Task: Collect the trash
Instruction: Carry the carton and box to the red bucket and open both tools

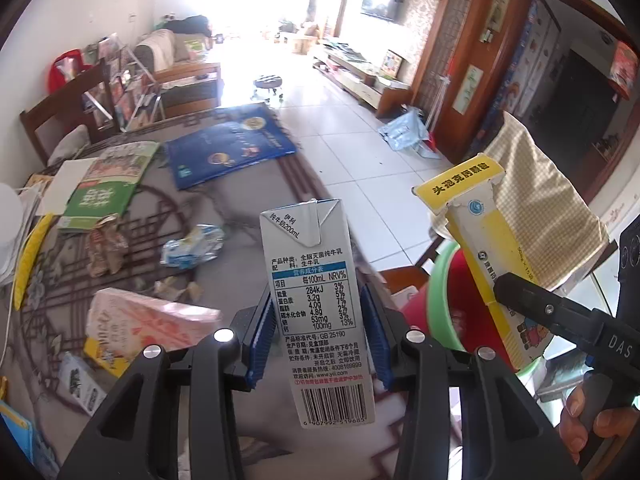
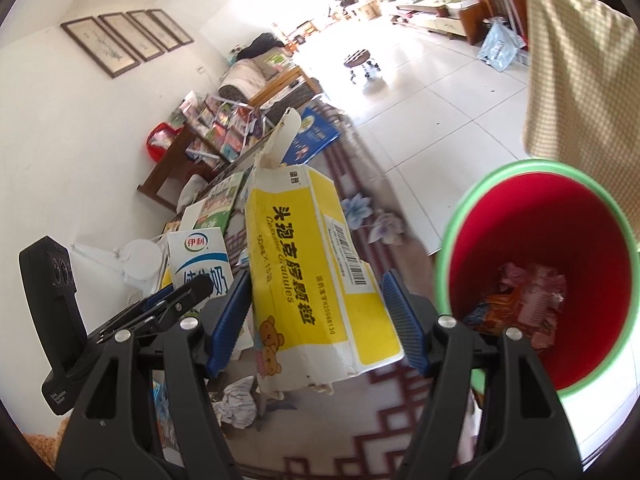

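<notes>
The left claw [image 1: 320,332] is clamped on a slim grey milk carton [image 1: 316,304], upright between its blue ribbed pads. The right claw [image 2: 316,320] grips a battered yellow-and-white cardboard medicine box [image 2: 316,280] — torn flap up. Just right of it stands a red bin [image 2: 540,280], green-rimmed, holding crumpled wrappers [image 2: 524,304]. Below, the patterned surface [image 1: 224,204].

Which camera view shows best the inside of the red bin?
The right wrist view. It looks down into the red bin, so the crumpled wrappers at its bottom show. In the left wrist view only part of the green rim and red wall show, behind the yellow box; the contents are hidden.
</notes>
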